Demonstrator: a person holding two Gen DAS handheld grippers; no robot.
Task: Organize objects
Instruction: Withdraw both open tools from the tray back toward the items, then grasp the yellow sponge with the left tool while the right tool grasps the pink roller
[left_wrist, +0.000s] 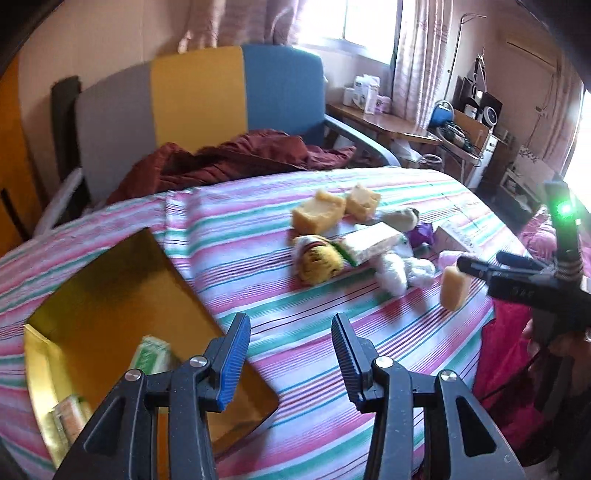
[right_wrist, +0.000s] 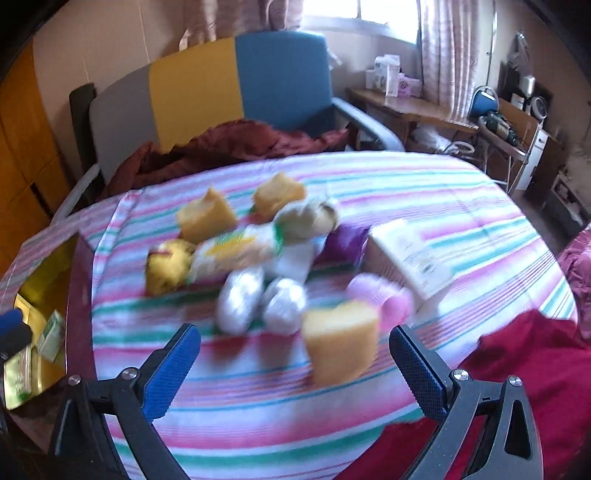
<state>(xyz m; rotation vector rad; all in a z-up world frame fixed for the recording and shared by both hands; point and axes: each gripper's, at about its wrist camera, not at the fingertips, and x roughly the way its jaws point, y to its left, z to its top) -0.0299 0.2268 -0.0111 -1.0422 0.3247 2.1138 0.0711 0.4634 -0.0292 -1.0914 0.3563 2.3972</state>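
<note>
Striped woven cloth bedspread (left_wrist: 295, 314), glossy gold box (left_wrist: 122, 295), porous yellow sponges (left_wrist: 317, 214), fuzzy plush toys (left_wrist: 319, 262)

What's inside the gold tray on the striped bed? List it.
In the shiny gold tray: a green-and-white packet and an orange-labelled packet. The left claw covers its near corner.

Three yellow sponges (left_wrist: 318, 215) (left_wrist: 364, 201) (left_wrist: 455, 291) are sitting on the bed (left_wrist: 258, 236). Two small packs (left_wrist: 153, 354) (left_wrist: 68, 413) are lying in one gold tray (left_wrist: 110, 280). Maybe four soft toys (left_wrist: 319, 264) are lying there too, though they are blurry.
</note>
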